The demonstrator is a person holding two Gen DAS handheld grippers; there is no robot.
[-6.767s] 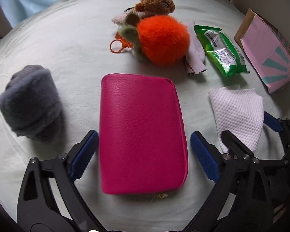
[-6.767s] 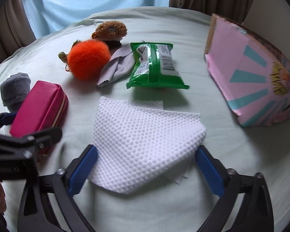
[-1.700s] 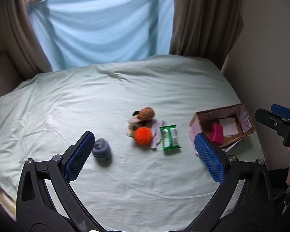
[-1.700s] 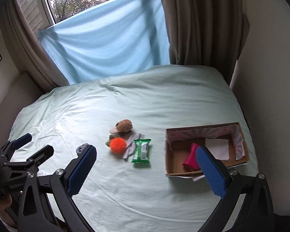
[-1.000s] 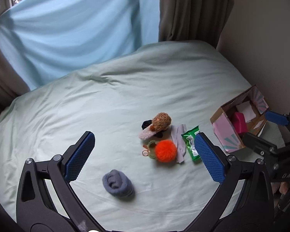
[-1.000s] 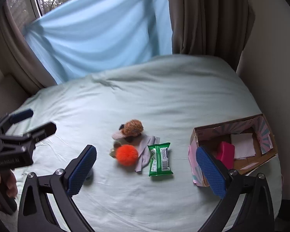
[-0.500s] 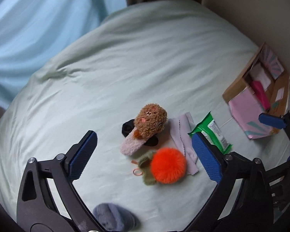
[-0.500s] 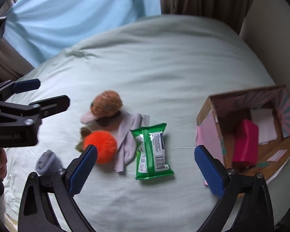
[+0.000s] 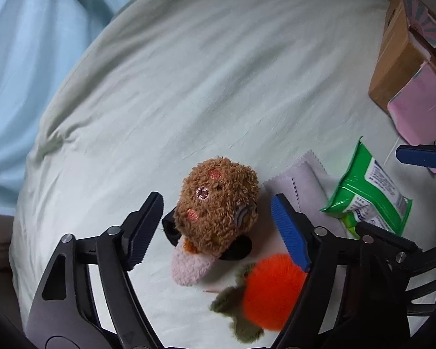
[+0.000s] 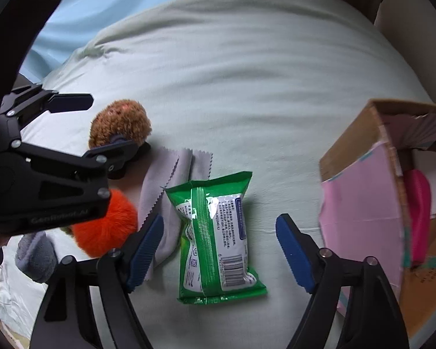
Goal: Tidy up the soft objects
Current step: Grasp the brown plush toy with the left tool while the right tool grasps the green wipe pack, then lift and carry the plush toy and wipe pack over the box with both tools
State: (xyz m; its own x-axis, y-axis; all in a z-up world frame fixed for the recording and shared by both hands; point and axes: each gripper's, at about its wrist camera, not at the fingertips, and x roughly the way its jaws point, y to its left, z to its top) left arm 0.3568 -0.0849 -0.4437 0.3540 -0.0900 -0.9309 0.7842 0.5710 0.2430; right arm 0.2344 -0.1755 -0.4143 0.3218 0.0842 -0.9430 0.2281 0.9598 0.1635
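Now the left gripper [image 9: 218, 229] sits spread wide around the brown plush toy [image 9: 218, 203], one finger on either side, not visibly touching. The right gripper [image 10: 218, 250] (equally wide) straddles the green wipes packet [image 10: 215, 232] lying flat on the bed [image 10: 247, 72]. A grey cloth [image 10: 165, 192] lies between packet and orange pompom [image 10: 104, 226]. The cardboard box [image 10: 360, 218] stands to the right, holding a pink pouch [image 10: 420, 212].
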